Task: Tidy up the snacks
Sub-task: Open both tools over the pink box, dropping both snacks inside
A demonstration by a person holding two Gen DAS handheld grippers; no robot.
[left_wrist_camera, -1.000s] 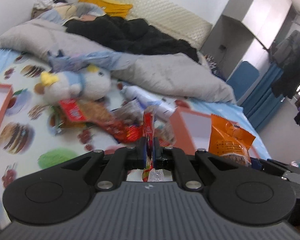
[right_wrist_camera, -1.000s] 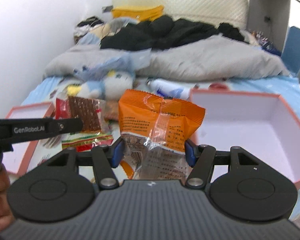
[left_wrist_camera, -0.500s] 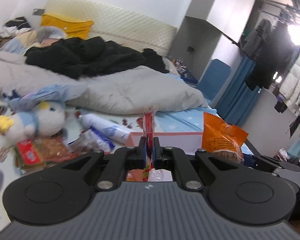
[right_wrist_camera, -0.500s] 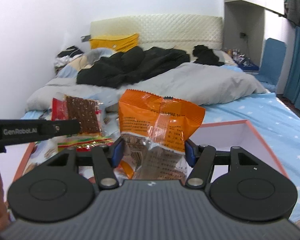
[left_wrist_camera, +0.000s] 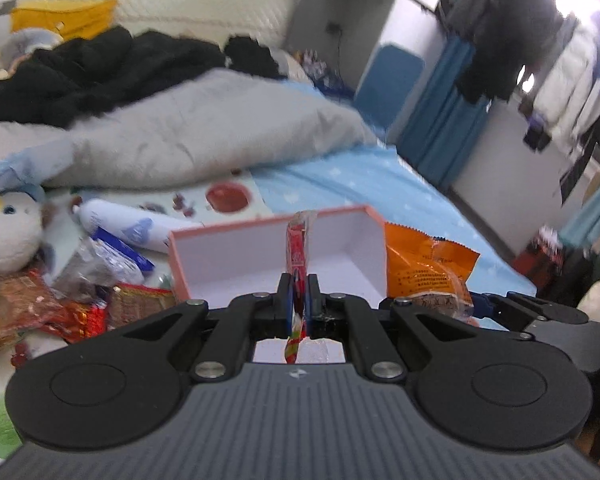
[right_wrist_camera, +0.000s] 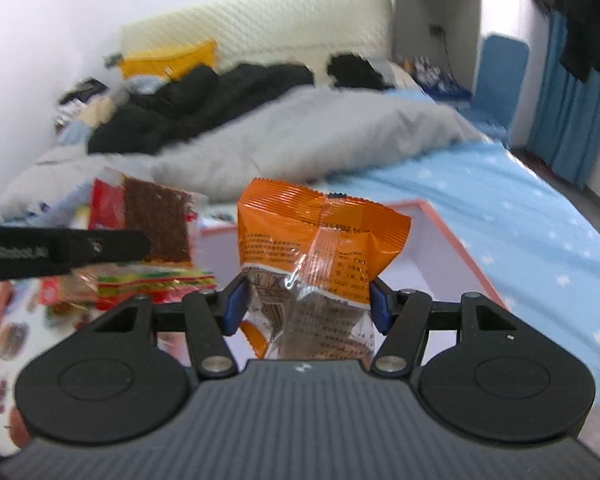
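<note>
The right gripper (right_wrist_camera: pixel 306 300) clamps an orange packet (right_wrist_camera: pixel 320 240) upright between its blue pads (right_wrist_camera: pixel 233 308), the packet's clear lower half bunched in the grip. Behind it lies an open pink-edged box (right_wrist_camera: pixel 456 248) with a white inside, near the bed's (right_wrist_camera: pixel 520 216) front edge. At the left edge of the view the left gripper (right_wrist_camera: pixel 140 242) reaches in, holding a flat red-and-brown packet (right_wrist_camera: pixel 156 220). A grey duvet (right_wrist_camera: pixel 308 136) and black clothes (right_wrist_camera: pixel 204 96) cover the bed's far end.
</note>
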